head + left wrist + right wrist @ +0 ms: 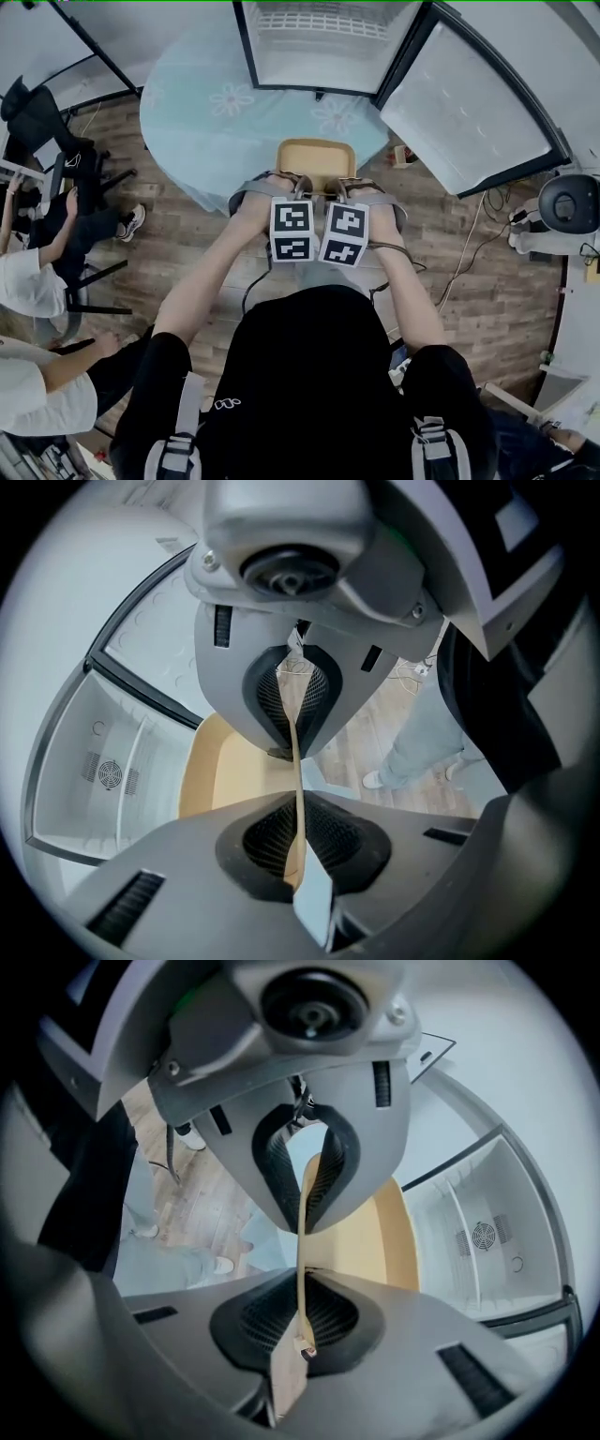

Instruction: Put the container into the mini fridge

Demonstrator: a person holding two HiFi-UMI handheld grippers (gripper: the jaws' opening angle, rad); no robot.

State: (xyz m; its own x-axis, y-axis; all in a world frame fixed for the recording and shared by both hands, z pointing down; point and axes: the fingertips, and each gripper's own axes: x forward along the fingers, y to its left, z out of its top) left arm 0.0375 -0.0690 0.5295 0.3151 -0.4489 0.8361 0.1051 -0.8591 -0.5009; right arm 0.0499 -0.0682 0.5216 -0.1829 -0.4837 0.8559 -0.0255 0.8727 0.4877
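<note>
A tan, shallow container (317,159) is held out in front of me, over the edge of the round table. My left gripper (287,186) is shut on the container's near left rim (296,761). My right gripper (343,187) is shut on its near right rim (302,1251). In both gripper views the thin tan rim runs pinched between the ribbed pads. The mini fridge (323,42) stands at the far side with its door (469,108) swung open to the right. Its white inside (112,761) with a round vent (484,1236) holds nothing that I can see.
A round table with a pale blue floral cloth (211,122) lies between me and the fridge. People sit at the left (37,272) beside a black chair (42,122). A white device (562,211) and cables lie on the wooden floor at the right.
</note>
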